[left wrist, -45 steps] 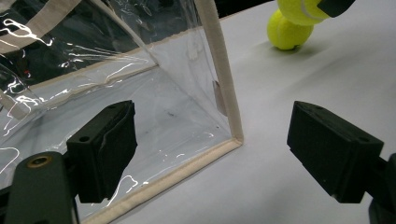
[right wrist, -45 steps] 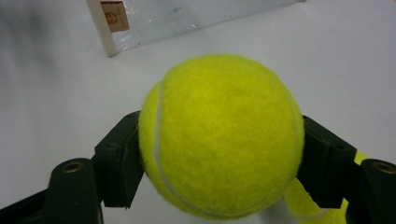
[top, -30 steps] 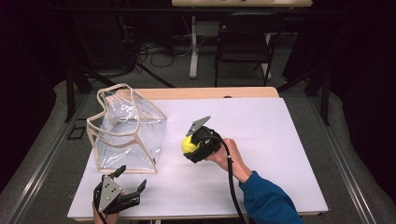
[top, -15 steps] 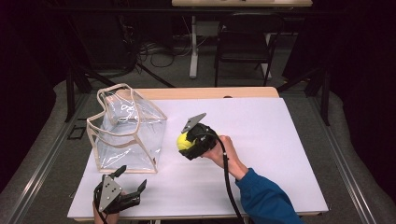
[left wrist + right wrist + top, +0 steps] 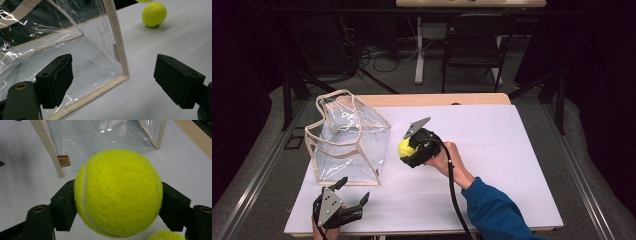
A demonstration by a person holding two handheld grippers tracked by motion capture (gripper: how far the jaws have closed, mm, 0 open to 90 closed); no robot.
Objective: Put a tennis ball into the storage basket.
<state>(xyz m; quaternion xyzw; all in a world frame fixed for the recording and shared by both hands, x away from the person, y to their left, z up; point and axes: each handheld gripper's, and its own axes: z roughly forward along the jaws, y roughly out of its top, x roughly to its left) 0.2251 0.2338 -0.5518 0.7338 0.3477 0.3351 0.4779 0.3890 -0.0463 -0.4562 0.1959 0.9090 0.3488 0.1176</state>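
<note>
My right tongs [image 5: 404, 148] clamp the tennis ball [image 5: 405, 147] mid-frame, raised to drop into the clear bag [image 5: 347, 142]; left tongs [image 5: 353, 192] gape apart lower left, ready to steady it.

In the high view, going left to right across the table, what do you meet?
Clear bag and, nearer the front edge, the open left gripper → tennis ball clamped in the right gripper → the person's hand → blue sleeve.
</note>
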